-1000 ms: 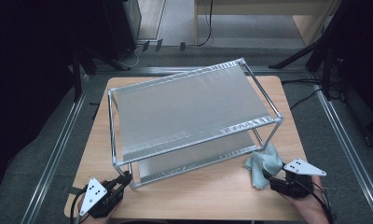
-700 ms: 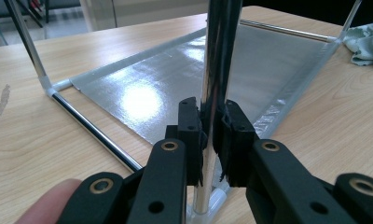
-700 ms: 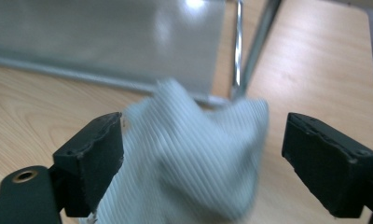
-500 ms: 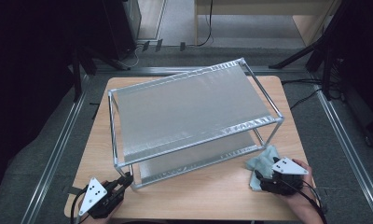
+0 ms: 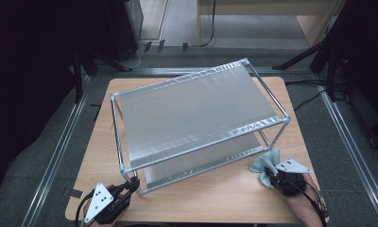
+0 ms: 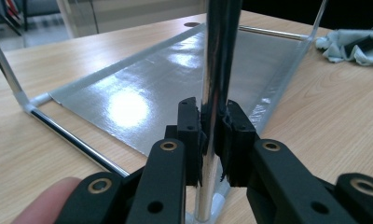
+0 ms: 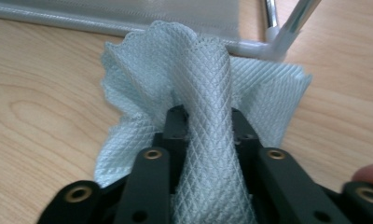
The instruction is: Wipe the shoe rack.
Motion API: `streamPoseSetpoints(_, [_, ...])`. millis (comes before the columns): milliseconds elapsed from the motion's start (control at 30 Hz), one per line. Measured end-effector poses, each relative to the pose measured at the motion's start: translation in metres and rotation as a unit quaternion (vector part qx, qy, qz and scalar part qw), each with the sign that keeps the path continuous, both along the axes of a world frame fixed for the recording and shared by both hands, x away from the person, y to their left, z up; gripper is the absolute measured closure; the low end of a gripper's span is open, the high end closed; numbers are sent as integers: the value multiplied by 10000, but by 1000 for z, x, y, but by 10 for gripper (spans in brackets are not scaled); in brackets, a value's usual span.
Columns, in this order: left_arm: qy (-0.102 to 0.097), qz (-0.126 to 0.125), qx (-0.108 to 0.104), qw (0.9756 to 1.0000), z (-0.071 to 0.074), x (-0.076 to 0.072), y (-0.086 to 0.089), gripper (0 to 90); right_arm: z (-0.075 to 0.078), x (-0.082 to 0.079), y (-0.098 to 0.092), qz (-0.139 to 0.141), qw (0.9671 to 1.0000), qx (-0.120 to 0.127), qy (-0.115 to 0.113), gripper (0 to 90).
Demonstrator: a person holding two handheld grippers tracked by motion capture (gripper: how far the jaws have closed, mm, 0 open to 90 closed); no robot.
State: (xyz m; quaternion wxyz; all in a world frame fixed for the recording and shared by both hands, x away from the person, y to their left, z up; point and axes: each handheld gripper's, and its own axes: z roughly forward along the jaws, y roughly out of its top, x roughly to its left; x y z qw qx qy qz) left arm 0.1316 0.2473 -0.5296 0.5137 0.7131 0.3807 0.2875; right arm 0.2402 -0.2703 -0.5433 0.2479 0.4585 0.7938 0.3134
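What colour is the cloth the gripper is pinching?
The cloth is pale blue-green with a woven diamond pattern, seen best in the right gripper view.

Rack point(image 5: 196, 118) mid-table point(image 5: 215, 198); cloth point(image 5: 265, 164) beside its right front corner.

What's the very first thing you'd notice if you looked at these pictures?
The big shiny rack in the middle of the table catches the eye first. At its near left corner the left gripper is clamped on a chrome post. At the near right corner the right gripper, whose jaws have just been closing, pinches a fold of a pale blue cloth that lies on the wood.
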Motion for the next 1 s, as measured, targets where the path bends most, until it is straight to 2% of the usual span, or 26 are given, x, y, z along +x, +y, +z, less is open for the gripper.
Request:
streamPoseSetpoints(33, [0, 0, 0, 10000, 0, 0, 0, 811, 0, 0, 0, 0, 10000, 0, 0, 759])
streamPoseSetpoints(100, [-7, -80, 23, 10000, 1, -2, -3, 812, 15, -3, 1, -208, 9993, 56, -321, 775])
streamPoseSetpoints(200, [15, -249, 32, 9997, 0, -2, -9, 813, 44, -8, 1, -367, 9947, 426, -861, 774])
streamPoseSetpoints(233, [15, -249, 32, 9997, 0, -2, -9, 813, 44, -8, 1, -367, 9947, 426, -861, 774])
streamPoseSetpoints(267, [33, -270, 8, 9996, 0, -2, -9, 814, 66, -14, 3, -342, 9897, 707, -1197, 774])
streamPoseSetpoints(300, [33, -270, 8, 9996, 0, -2, -9, 814, 66, -14, 3, -342, 9897, 707, -1197, 774])
streamPoseSetpoints(333, [45, -286, 3, 9996, 0, -2, -8, 814, 77, -17, 4, -310, 9871, 792, -1356, 774])
streamPoseSetpoints(367, [49, -294, -15, 9996, 0, -2, -8, 814, 90, -20, 6, -295, 9837, 859, -1551, 773])
streamPoseSetpoints(400, [50, -303, -29, 9995, -1, -3, -7, 814, 108, -24, 8, -441, 9770, 908, -1876, 773])
streamPoseSetpoints(433, [44, -309, -42, 9995, -1, -3, -6, 814, 118, -27, 10, -647, 9711, 926, -2102, 773])
streamPoseSetpoints(467, [40, -318, -41, 9995, -1, -3, -6, 814, 128, -29, 12, -796, 9648, 1046, -2276, 774])
streamPoseSetpoints(500, [32, -338, -48, 9994, -1, -3, -5, 814, 128, -29, 12, -796, 9648, 1046, -2276, 774])
streamPoseSetpoints(533, [38, -352, -73, 9993, -1, -3, -5, 814, 138, -29, 15, -830, 9594, 1198, -2415, 774])
streamPoseSetpoints(567, [39, -360, -95, 9993, -2, -2, -5, 813, 154, -22, 24, -845, 9535, 1245, -2611, 772])
streamPoseSetpoints(600, [37, -380, -82, 9992, -2, -2, -4, 813, 154, -22, 24, -845, 9535, 1245, -2611, 772])
streamPoseSetpoints(633, [32, -403, -61, 9992, -1, -2, -4, 814, 159, -14, 29, -803, 9537, 1205, -2636, 770])
streamPoseSetpoints(667, [43, -405, -44, 9992, -1, -1, -4, 814, 166, 4, 35, -769, 9543, 1158, -2647, 769])
streamPoseSetpoints(767, [36, -379, -34, 9993, -1, -1, -4, 814, 164, 32, 37, -1027, 9563, 1201, -2460, 772])
streamPoseSetpoints(833, [46, -374, -56, 9993, -1, -1, -4, 814, 156, 46, 37, -1113, 9631, 1196, -2139, 777])
streamPoseSetpoints(867, [46, -374, -56, 9993, -1, -1, -4, 814, 152, 50, 38, -1075, 9669, 1166, -2001, 780])
streamPoseSetpoints(900, [40, -385, -68, 9992, -1, -2, -4, 814, 148, 52, 39, -992, 9692, 1147, -1942, 782])
streamPoseSetpoints(1000, [50, -412, -104, 9991, -2, -2, -4, 813, 145, 49, 43, -914, 9704, 1010, -1996, 784])
